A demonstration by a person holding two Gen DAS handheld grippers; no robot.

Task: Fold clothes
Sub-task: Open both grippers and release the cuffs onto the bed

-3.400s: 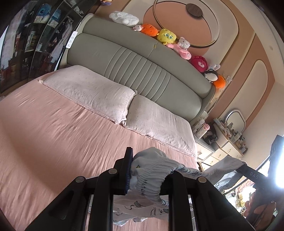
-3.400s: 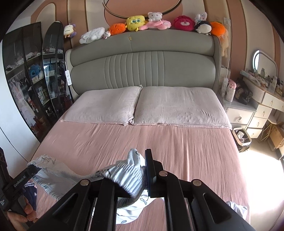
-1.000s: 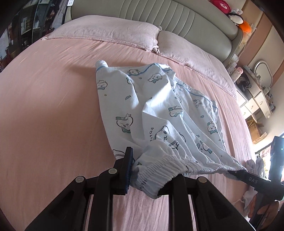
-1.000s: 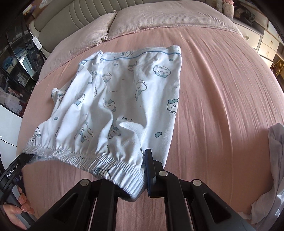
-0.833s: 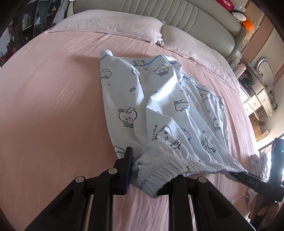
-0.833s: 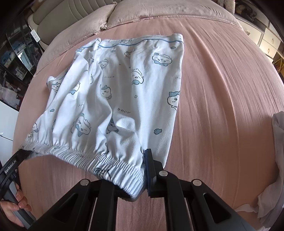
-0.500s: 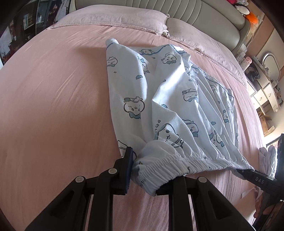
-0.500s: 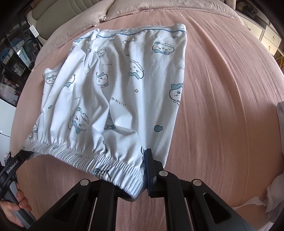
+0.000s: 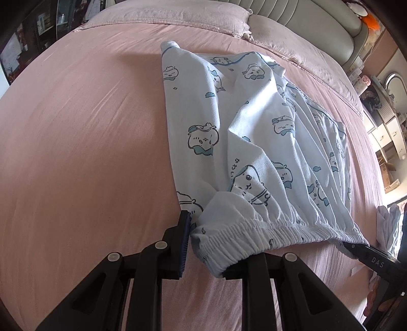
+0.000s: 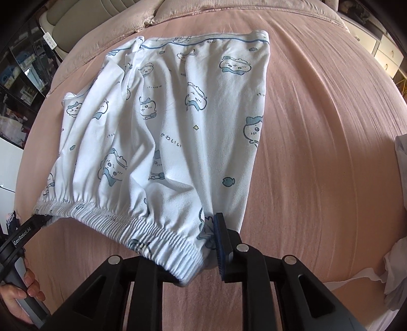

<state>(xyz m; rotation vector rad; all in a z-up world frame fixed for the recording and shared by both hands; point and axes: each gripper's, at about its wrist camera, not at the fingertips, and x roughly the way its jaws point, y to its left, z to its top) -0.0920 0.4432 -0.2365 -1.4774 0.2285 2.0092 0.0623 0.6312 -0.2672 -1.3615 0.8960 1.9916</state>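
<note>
Elastic waistband (image 10: pixel 142 229) was clamped at its two ends, the left gripper (image 9: pixel 218 252) closed on one corner and the right gripper (image 10: pixel 201 244) closed on the other, so that the band was stretched taut between them and raised off the sheet. Held this way, the printed shorts (image 10: pixel 178 122) were judged to be laid out flat for folding (the hem side rested on the pink bed (image 9: pixel 84 132), nearer the pillows (image 9: pixel 178 23)), though creases were seen gathered along one leg. Lettering could be read: "GenRobot.AI" on the left gripper's finger in the right wrist view, "DAS" on the right gripper's finger in the left wrist view, and Japanese characters among the cartoon animals on the cloth. Another pale garment (image 10: pixel 400 163) was seen at the bed's right edge.
</note>
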